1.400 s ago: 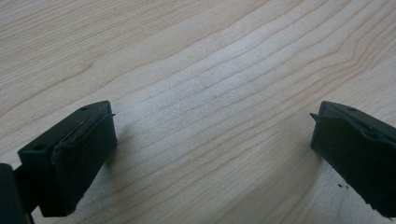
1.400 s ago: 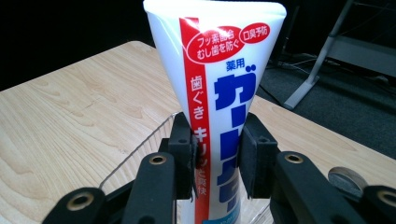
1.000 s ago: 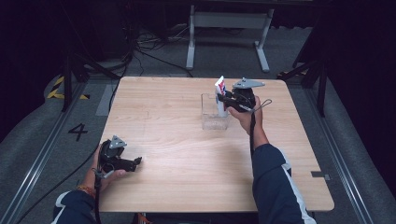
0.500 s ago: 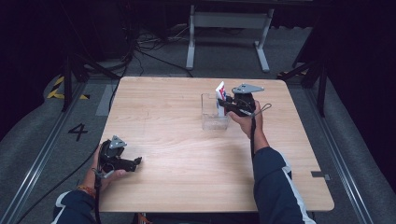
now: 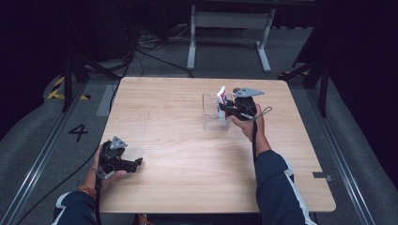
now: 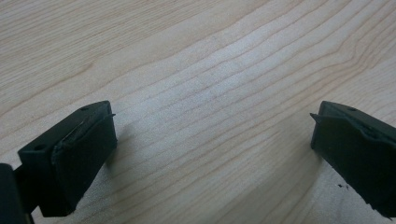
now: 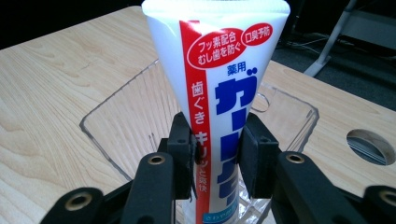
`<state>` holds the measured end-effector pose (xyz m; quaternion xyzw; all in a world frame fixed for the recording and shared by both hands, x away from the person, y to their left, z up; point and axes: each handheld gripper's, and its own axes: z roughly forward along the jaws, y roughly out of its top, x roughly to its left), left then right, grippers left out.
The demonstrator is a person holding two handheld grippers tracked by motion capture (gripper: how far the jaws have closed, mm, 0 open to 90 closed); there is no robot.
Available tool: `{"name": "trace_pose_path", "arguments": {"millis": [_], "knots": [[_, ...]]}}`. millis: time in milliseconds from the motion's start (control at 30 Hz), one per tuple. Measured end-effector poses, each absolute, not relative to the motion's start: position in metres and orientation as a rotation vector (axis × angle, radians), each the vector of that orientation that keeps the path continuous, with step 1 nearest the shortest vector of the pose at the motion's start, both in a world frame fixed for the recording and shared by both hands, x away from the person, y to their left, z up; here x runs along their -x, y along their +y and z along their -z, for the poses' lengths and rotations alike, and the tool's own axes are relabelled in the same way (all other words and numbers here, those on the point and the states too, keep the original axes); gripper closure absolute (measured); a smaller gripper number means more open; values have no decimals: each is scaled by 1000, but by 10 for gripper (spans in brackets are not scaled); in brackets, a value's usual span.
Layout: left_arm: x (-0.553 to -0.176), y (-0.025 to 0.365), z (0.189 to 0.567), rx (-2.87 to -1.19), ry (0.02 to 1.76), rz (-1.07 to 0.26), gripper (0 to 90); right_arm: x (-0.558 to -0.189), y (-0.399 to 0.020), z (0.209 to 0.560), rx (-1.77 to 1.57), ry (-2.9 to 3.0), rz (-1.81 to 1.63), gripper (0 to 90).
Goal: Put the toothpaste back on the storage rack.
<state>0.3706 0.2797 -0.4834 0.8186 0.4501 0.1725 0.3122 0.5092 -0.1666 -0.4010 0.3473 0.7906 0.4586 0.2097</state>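
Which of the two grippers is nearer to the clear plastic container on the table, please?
The right. The right gripper is at the clear container, clamping a toothpaste tube over it; the left gripper rests open at the table's near left edge.

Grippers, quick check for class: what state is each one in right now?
Left gripper: open, holding nothing, over the table.
Right gripper: closed on the toothpaste tube, at the clear container.

High view looks forward and down on the whole worktop (image 5: 187,173) from above. Left gripper view faces bare wood at close range. Right gripper view looks level across the far edge; all share the worktop.
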Motion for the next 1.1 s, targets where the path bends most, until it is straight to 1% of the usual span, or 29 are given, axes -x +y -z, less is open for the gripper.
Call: {"name": "trace_pose_path", "arguments": {"millis": [467, 700, 833, 900, 1100], "knots": [[-370, 280, 483, -2161, 1193, -457, 6, -507, -167, 410, -1005, 2242, -1223, 670], [-370, 279, 483, -2159, 1197, -457, 6, -506, -168, 411, -1031, 2239, -1255, 603], [-370, 279, 483, -2159, 1196, -457, 6, -505, -167, 410, -1020, 2252, -1240, 574], [-370, 280, 483, -2160, 1195, -458, 6, -504, -167, 410, -1020, 2255, -1237, 576], [-370, 279, 483, -2158, 1198, -455, 6, -502, -167, 406, -1010, 2252, -1214, 524]]}}
